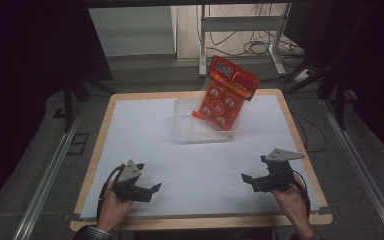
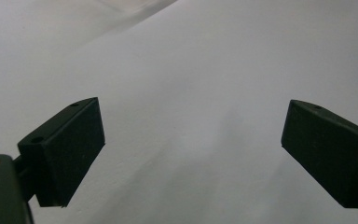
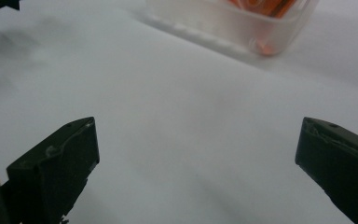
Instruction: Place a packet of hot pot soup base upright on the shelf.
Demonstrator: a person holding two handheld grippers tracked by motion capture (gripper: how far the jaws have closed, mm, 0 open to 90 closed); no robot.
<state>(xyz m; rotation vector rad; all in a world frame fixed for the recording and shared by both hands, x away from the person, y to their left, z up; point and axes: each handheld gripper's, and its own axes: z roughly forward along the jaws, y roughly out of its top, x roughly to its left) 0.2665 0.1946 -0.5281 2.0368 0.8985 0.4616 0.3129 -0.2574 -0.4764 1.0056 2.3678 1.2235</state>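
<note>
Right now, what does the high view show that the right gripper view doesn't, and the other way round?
The high view alone shows the whole table with its wooden edge, both hands holding tongs, the left tongs and the right tongs, and the full orange packet leaning out of the clear plastic tub, plus the floor and cables behind. The right gripper view alone shows its own two black jaws up close, standing wide apart with nothing between them. Both share the white table cover, the tub and a bit of the orange packet.
</note>
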